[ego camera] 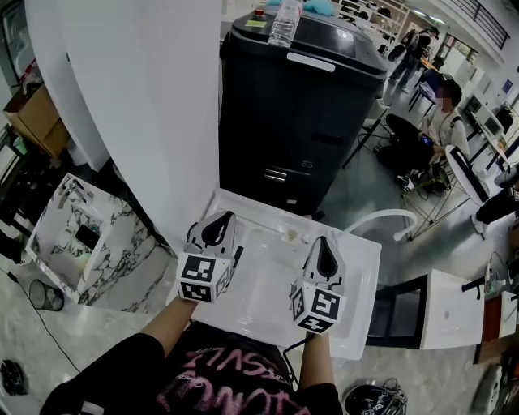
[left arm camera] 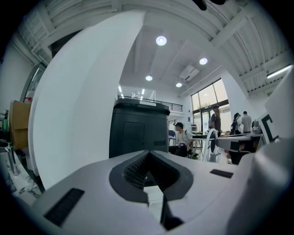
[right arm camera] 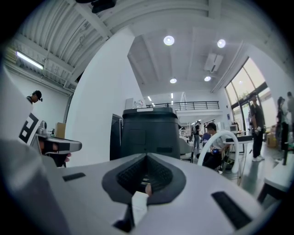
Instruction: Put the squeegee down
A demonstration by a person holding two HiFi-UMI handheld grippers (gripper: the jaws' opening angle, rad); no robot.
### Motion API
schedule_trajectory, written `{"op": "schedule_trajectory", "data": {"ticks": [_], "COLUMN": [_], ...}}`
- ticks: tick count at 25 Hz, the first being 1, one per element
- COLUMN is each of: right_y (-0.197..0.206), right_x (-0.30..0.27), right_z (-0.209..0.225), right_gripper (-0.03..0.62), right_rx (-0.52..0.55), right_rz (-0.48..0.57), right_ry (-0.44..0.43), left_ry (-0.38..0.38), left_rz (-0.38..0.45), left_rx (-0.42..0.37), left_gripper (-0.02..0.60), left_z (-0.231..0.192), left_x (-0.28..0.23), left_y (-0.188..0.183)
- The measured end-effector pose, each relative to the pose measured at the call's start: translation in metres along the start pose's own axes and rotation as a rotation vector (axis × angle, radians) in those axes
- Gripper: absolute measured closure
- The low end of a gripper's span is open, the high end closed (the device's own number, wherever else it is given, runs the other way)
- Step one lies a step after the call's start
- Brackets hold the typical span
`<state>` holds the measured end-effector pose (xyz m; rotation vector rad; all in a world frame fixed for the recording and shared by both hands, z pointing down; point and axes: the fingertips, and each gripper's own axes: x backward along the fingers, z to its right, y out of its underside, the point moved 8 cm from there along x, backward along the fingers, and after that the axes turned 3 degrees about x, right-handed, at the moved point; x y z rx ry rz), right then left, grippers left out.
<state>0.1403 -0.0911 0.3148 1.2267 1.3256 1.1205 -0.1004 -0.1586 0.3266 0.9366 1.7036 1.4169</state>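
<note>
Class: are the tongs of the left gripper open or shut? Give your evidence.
Shut. The left gripper shows its tongs meeting at the tips in its own view, with nothing held between them.

White rectangular basin (ego camera: 361, 267) with raised rim, standing on glossy grey floor (ego camera: 365, 186), just before tall black cabinet (ego camera: 300, 121). Shallow recess in basin middle. Small pale bits (ego camera: 290, 235) on far ledge, too small to identify. White curved tube (ego camera: 389, 215) arching at far right corner. Cabinet top: clear plastic bottle (ego camera: 285, 23) upright, teal bundle (ego camera: 318, 7) near it.
</note>
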Motion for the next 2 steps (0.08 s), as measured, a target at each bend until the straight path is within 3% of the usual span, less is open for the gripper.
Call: {"op": "schedule_trajectory", "data": {"ticks": [2], "right_y": [0.0013], "right_x": [-0.0013], "right_z": [-0.0007], "right_gripper": [0.574], "right_rx": [0.010], "right_rz": [-0.002], "right_ry": [0.004], "left_ry": [-0.004], "left_rz": [-0.004], "left_rx": [0.003], "left_gripper": [0.571], "left_z": [-0.0023], "left_x": [-0.0004], "left_y": [0.0010]}}
